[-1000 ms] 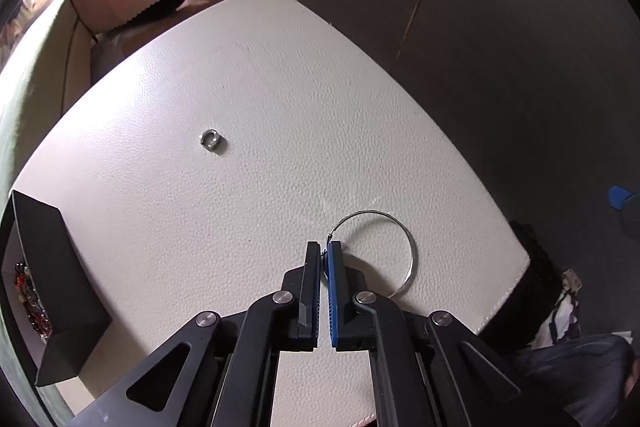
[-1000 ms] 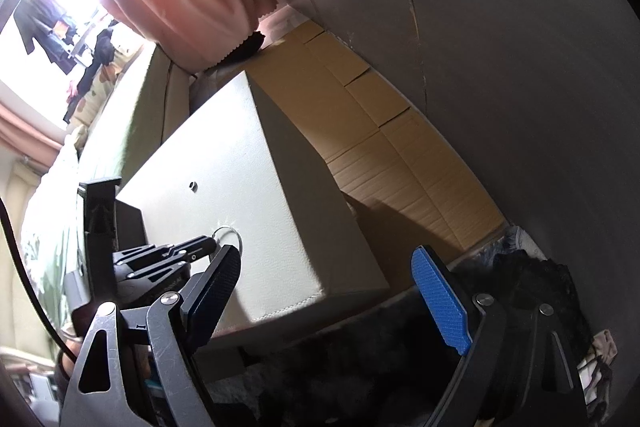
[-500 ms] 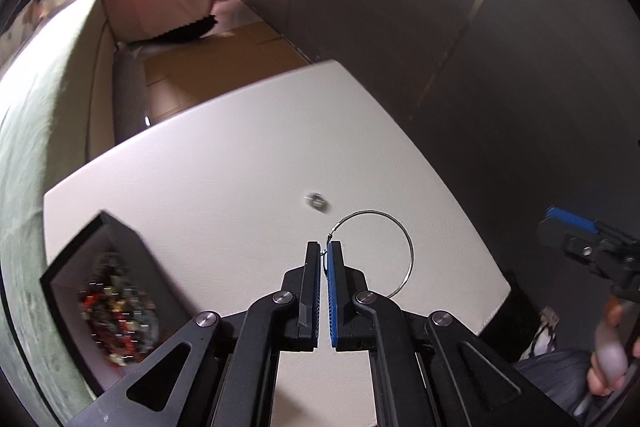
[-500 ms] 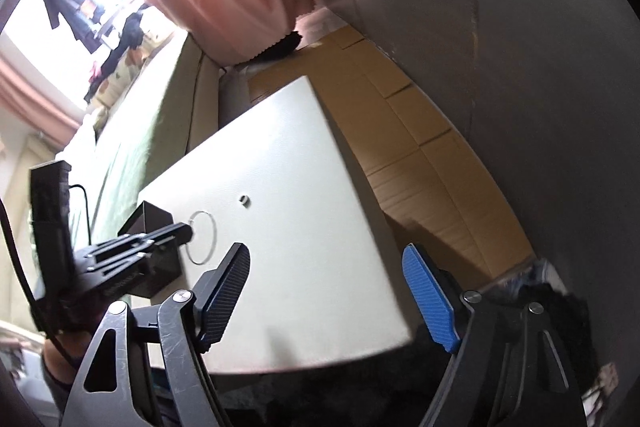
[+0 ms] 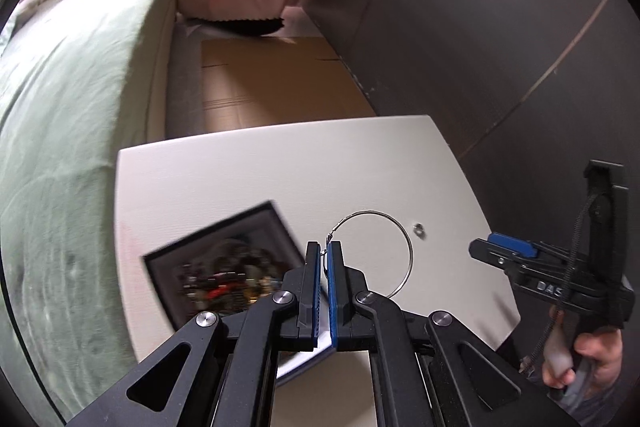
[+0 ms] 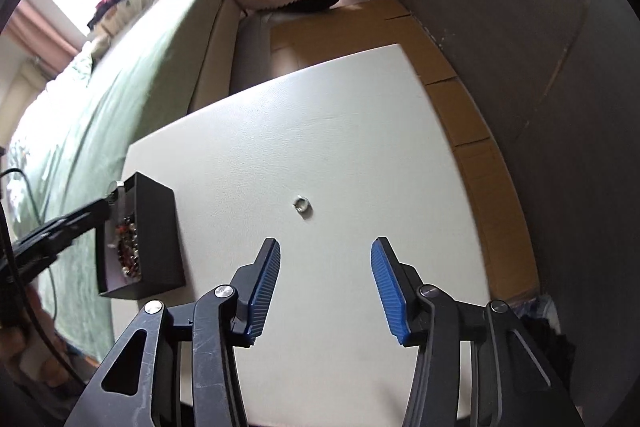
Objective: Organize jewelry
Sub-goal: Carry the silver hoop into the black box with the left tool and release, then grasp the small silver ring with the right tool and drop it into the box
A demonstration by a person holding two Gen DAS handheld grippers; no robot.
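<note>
My left gripper [image 5: 324,247] is shut on a thin silver hoop bangle [image 5: 404,243] and holds it in the air just right of the black jewelry box [image 5: 236,227], which holds several beaded pieces. A small silver ring [image 5: 419,227] lies on the white table [image 5: 280,163] further right. In the right wrist view my right gripper [image 6: 325,255] is open and empty, above the table, with the ring [image 6: 301,203] just beyond its fingertips. The box [image 6: 156,239] stands at the left, and the left gripper [image 6: 68,223] reaches over it.
A green sofa [image 5: 68,107] runs along the table's left side. A dark wall [image 5: 500,47] and a cardboard-covered floor [image 5: 272,83] lie beyond the far edge. The right gripper [image 5: 516,255] shows at the table's right edge in the left wrist view.
My left gripper has carried the bangle left, from near the ring to beside the box. My right gripper has swung over the table and now faces the ring.
</note>
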